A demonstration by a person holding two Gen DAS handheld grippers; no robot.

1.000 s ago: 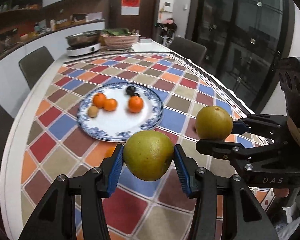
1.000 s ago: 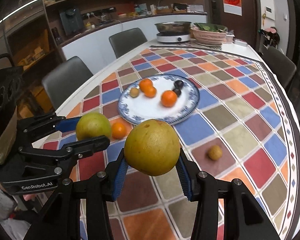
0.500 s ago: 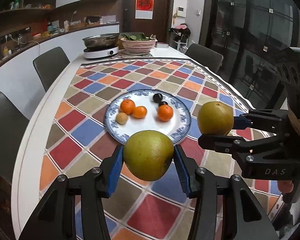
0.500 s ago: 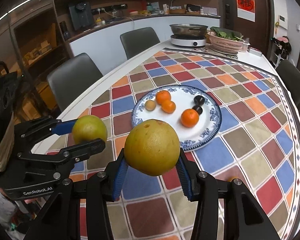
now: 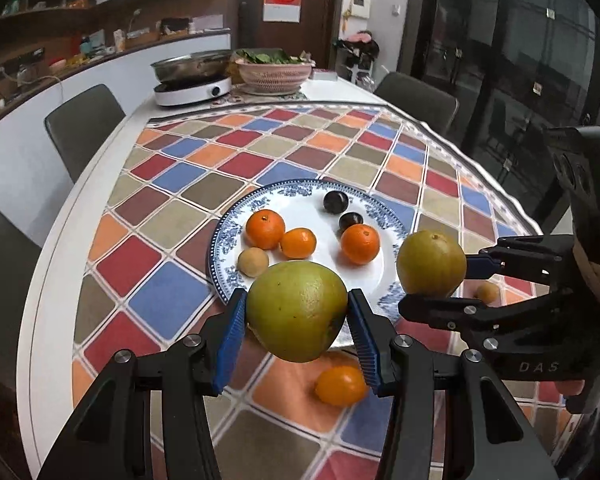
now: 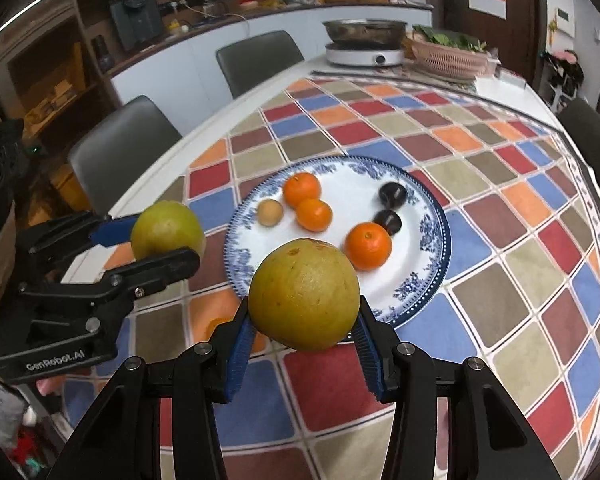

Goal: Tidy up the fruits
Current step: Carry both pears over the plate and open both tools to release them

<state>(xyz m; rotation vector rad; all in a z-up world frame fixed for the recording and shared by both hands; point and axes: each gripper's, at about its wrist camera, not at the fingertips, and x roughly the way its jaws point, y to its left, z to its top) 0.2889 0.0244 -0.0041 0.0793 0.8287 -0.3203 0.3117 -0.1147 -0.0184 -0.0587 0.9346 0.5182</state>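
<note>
My left gripper (image 5: 296, 316) is shut on a large green-yellow citrus fruit (image 5: 297, 315), held above the near rim of the blue-and-white plate (image 5: 300, 204). My right gripper (image 6: 304, 316) is shut on a second yellow-green citrus fruit (image 6: 304, 294), also above the plate's (image 6: 412, 280) near rim. Each gripper shows in the other's view, the right one (image 5: 432, 270) and the left one (image 6: 168, 232). The plate holds three oranges (image 5: 360, 243), two dark plums (image 5: 335, 201) and a small tan fruit (image 5: 253, 262). A loose orange (image 5: 340, 385) and a small tan fruit (image 5: 487, 292) lie on the cloth.
The table has a checkered cloth (image 5: 228, 168). At its far end stand a cooker with a steel pan (image 5: 194, 80) and a pink basket of greens (image 5: 274, 72). Grey chairs (image 5: 82, 124) line the sides. A glass wall is on the right.
Both grippers have moved forward toward the plate with their fruits still held; the plate now lies just beyond the fingertips, and the loose orange shows under the left gripper.
</note>
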